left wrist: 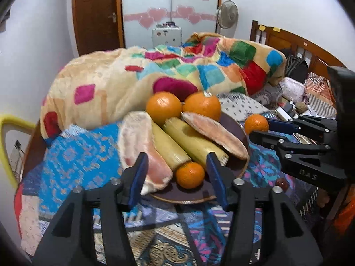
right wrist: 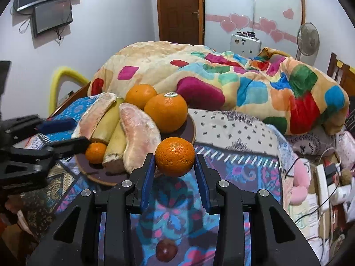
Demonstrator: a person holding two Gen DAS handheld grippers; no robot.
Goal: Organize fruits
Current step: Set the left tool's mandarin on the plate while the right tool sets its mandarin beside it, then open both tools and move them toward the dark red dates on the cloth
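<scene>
Small orange [right wrist: 174,156] clamped in right gripper [right wrist: 175,170], held above the patterned bedspread [right wrist: 235,168] beside the plate [right wrist: 190,130]. Left gripper [left wrist: 177,173] open, empty, smaller orange [left wrist: 190,175] lying on plate between its blue pads, untouched

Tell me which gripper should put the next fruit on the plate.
Right. The right gripper is clamped on a mandarin, held above the bedcover beside the plate. The left gripper stands open and empty, its pads either side of a small mandarin already on the plate.
</scene>
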